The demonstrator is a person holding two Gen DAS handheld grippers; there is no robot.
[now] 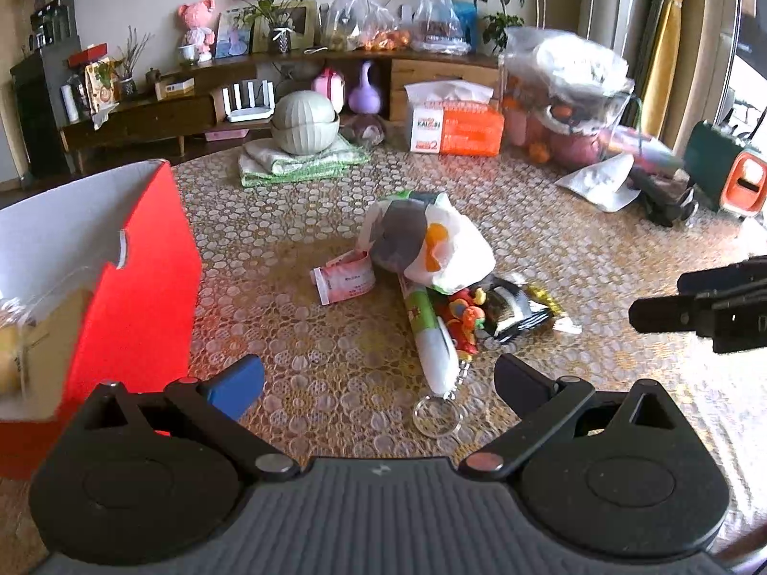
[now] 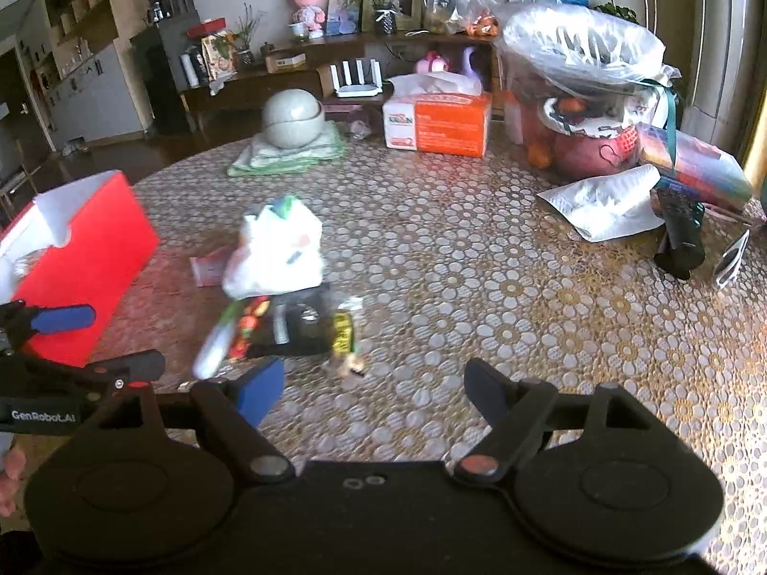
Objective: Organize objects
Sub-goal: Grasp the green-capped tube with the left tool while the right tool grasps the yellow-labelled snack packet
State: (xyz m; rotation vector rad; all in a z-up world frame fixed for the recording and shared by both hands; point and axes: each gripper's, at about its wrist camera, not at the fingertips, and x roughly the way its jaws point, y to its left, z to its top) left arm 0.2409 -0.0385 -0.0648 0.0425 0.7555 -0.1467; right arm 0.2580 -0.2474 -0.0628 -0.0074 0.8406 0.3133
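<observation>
A pile of small things lies mid-table: a white plastic bag (image 1: pixel 450 249) over a grey object, a pink packet (image 1: pixel 342 281), a long white-green tube (image 1: pixel 429 335) with a clear ring (image 1: pixel 437 416), a colourful toy (image 1: pixel 467 318) and a black snack packet (image 1: pixel 520 309). An open red box (image 1: pixel 129 278) stands at the left. My left gripper (image 1: pixel 378 378) is open and empty, just short of the tube. My right gripper (image 2: pixel 374 385) is open and empty, in front of the blurred pile (image 2: pixel 275 258). The right gripper also shows in the left wrist view (image 1: pixel 671 297). The left gripper shows in the right wrist view (image 2: pixel 100 340).
At the back of the patterned table (image 1: pixel 599 258) are a green-grey lidded bowl (image 1: pixel 304 122) on folded cloth, an orange tissue box (image 1: pixel 455 127) and bagged goods (image 1: pixel 570 91). White paper (image 2: pixel 604 206) and a black device (image 2: pixel 680 239) lie right.
</observation>
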